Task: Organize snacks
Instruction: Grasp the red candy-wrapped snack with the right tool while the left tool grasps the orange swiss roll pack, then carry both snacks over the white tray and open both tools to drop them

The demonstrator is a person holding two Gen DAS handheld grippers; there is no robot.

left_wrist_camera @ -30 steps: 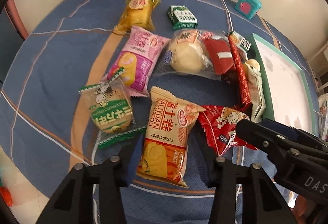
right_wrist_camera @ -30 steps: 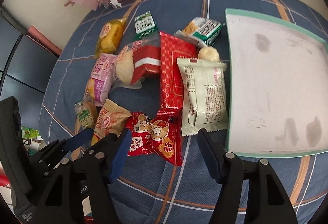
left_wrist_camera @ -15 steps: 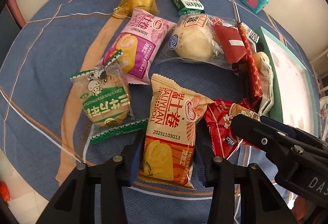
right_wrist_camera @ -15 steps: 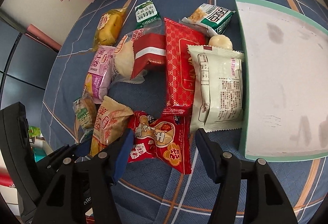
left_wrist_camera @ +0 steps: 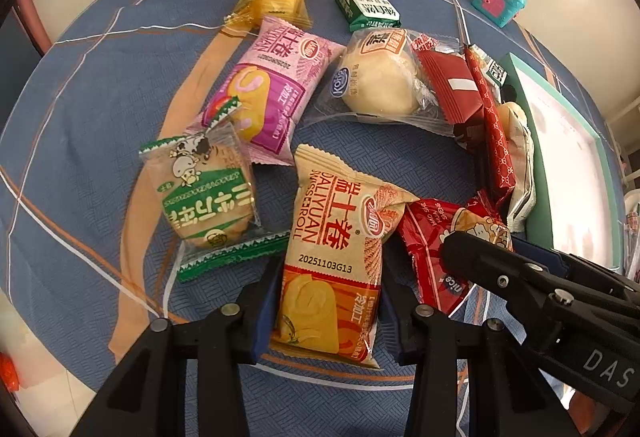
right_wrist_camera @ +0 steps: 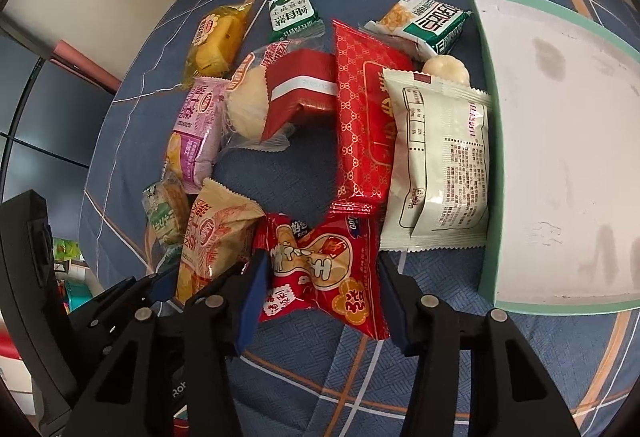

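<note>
Snacks lie scattered at the near edge of the bench (left_wrist_camera: 80, 117). My left claw (left_wrist_camera: 326, 303) is released, fingers straddling the orange Swiss roll pack (left_wrist_camera: 336, 249); my right claw (right_wrist_camera: 320, 293) is released too, straddling the red peanut bag (right_wrist_camera: 320, 269). The two packs overlap, so lifting one may drag the other away from the tray (right_wrist_camera: 560, 301).

Glossy plastic wrappers (left_wrist_camera: 332, 257) are shining between the matt black jaws; woven cloth (left_wrist_camera: 100, 89) is lying matt beyond them.
</note>
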